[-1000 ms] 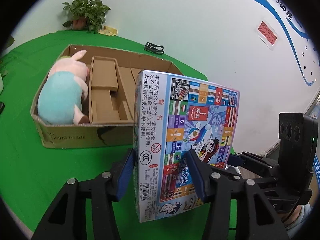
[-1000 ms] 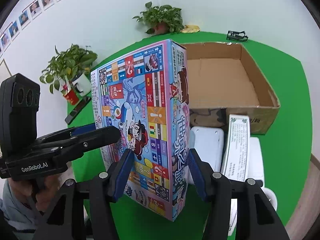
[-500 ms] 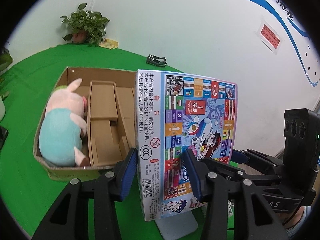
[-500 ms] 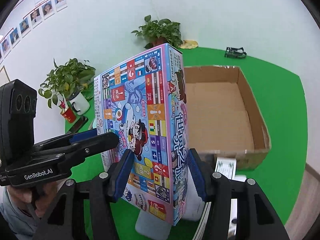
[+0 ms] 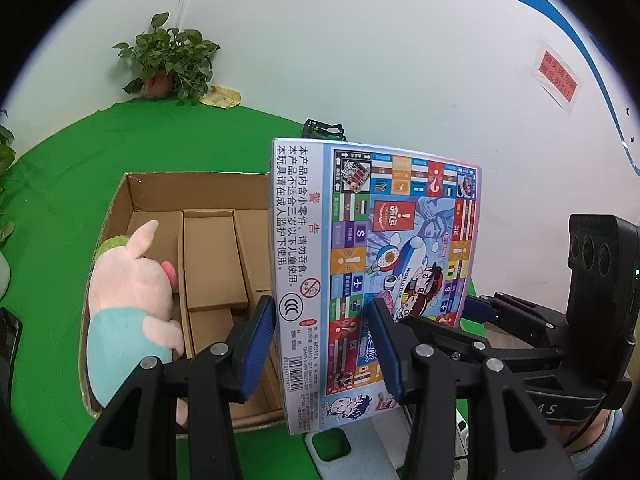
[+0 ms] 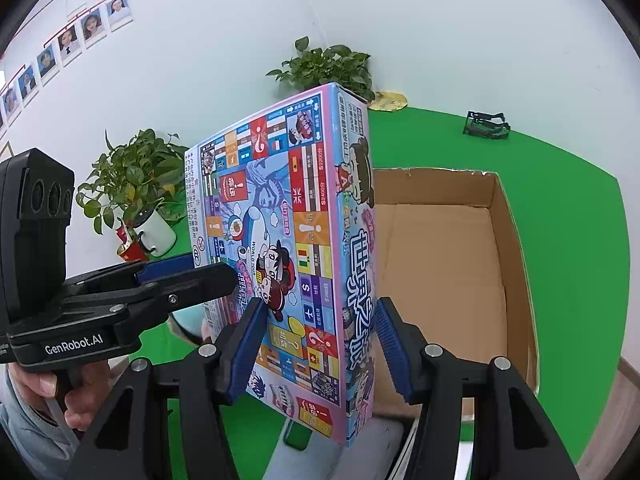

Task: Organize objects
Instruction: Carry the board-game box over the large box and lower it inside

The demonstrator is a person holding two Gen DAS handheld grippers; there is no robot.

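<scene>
Above green table, game box between both grippers

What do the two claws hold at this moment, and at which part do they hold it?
Both hold one game box, upright. The left claw grips one narrow side edge near the bottom; the right claw grips the opposite edge.

The game box carries on its narrow white side a red heading "警告" over lines of black Chinese print, a CCC mark and a barcode whose digits are too small to read, and its illustrated face shows "WORLD TOUR" on a cartoon plane. The box's pink edge bears large characters "世界之旅" and squares marked "S2000" and "S2400". The left gripper has "GenRobot.AI" on its body label.
</scene>
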